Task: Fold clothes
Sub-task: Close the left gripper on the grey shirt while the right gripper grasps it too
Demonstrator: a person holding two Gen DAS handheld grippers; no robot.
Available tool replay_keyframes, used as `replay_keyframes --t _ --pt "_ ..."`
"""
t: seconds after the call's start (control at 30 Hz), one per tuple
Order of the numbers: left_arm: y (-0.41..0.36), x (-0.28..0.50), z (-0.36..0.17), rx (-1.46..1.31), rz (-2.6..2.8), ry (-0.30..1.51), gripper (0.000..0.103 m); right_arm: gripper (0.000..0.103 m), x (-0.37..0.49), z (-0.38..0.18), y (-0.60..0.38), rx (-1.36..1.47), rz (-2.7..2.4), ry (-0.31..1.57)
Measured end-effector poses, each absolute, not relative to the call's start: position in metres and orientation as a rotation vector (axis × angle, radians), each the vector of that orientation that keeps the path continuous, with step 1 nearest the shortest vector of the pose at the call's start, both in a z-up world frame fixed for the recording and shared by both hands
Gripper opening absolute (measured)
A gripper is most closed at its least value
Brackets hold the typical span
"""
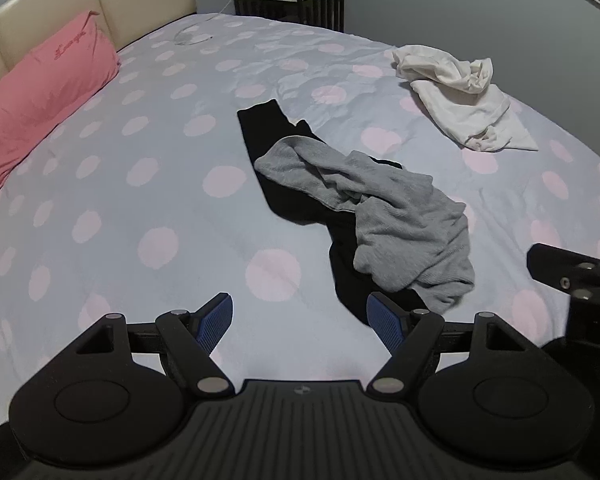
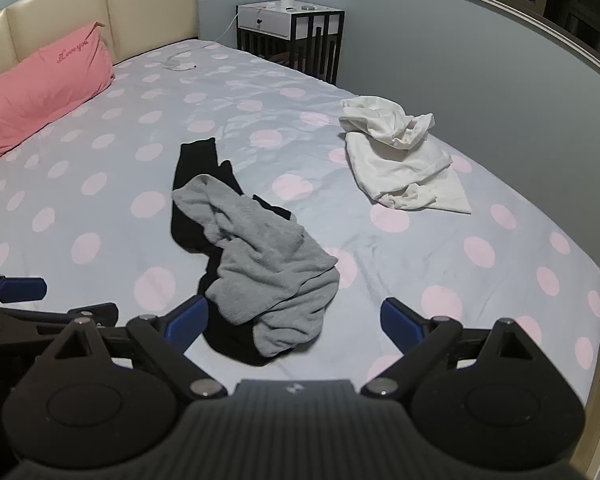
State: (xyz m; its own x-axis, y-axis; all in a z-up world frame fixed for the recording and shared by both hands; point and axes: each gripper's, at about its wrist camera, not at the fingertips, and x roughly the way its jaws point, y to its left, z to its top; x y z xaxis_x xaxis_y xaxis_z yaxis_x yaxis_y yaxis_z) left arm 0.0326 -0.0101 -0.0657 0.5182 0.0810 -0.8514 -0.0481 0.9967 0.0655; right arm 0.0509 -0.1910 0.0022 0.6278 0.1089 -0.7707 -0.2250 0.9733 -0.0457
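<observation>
Both claws gape; three garments: grey, black, white.

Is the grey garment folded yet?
No. The grey garment lies crumpled in a heap over the black garment.

We saw a crumpled grey garment lying across a black garment stretched mid-bed, touching it. A rumpled white garment lay well apart, near the bed's far edge.

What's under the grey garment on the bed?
A black garment lies under the grey garment, sticking out at its far and near ends. Its middle is covered, so its type is unclear.
</observation>
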Motion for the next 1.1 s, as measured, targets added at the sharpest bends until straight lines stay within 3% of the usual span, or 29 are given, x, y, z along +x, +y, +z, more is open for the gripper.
replay_keyframes --t 0.3,0.8,1.0,1.03,1.07,1.1 --pt "-0.014 0.065 -0.128 -0.008 -0.075 0.877 0.075 0.094 0.093 -0.046 -0.196 -0.187 0.290 0.794" --pt "-0.036 0.088 -0.205 -0.030 -0.132 1.061 0.071 0.092 0.167 -0.138 -0.168 -0.235 0.449 0.917" --pt "-0.038 0.093 -0.217 -0.028 -0.138 1.065 0.065 0.060 0.179 -0.167 -0.156 -0.310 0.528 0.991" --pt "-0.039 0.093 -0.218 -0.027 -0.136 1.060 0.065 0.052 0.181 -0.172 -0.156 -0.317 0.535 1.001" --pt "-0.040 0.094 -0.220 -0.024 -0.132 1.059 0.064 0.036 0.181 -0.175 -0.158 -0.307 0.541 1.004" --pt "-0.040 0.095 -0.222 -0.022 -0.133 1.065 0.057 0.028 0.181 -0.175 -0.160 -0.289 0.538 1.007"
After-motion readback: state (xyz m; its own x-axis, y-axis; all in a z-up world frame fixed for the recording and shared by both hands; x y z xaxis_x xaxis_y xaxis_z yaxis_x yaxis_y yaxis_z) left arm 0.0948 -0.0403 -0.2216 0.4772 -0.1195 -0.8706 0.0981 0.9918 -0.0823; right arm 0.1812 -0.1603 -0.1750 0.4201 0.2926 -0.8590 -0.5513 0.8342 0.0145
